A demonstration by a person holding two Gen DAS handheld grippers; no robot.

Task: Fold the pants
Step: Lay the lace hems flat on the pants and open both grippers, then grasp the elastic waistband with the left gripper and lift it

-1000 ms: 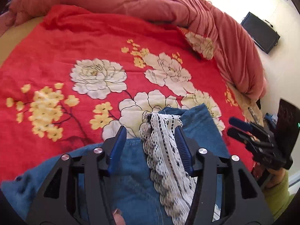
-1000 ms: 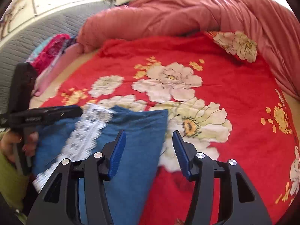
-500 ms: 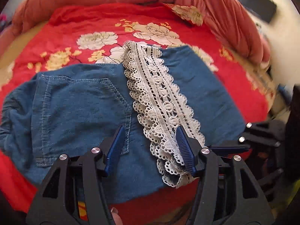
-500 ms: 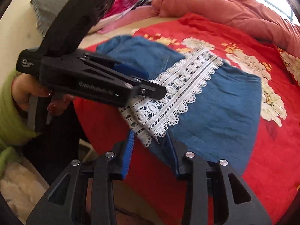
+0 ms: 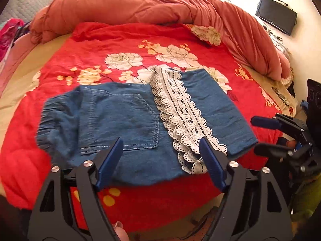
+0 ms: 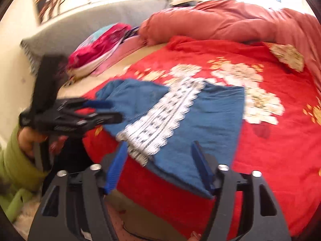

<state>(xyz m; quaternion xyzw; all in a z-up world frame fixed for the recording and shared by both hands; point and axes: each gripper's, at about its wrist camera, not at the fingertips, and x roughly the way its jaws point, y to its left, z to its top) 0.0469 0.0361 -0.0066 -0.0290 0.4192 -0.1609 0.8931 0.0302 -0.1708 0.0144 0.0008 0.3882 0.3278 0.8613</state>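
Blue denim pants lie folded flat on the red floral bedspread, near the bed's front edge. A white lace hem band runs across them. They also show in the right wrist view, blurred. My left gripper is open and empty, hovering above the pants' near edge. My right gripper is open and empty over the pants' near right corner. Each gripper shows in the other's view, the right one at the bed's right edge, the left one at the left.
A red floral bedspread covers the bed. A bunched salmon quilt lies along the back and right. Pink and red clothes are piled at the far left by a grey headboard. A black screen hangs on the wall.
Both grippers have pulled back from the pants toward the bed's front edge. The right gripper has opened wider. The pants stay flat on the bed.
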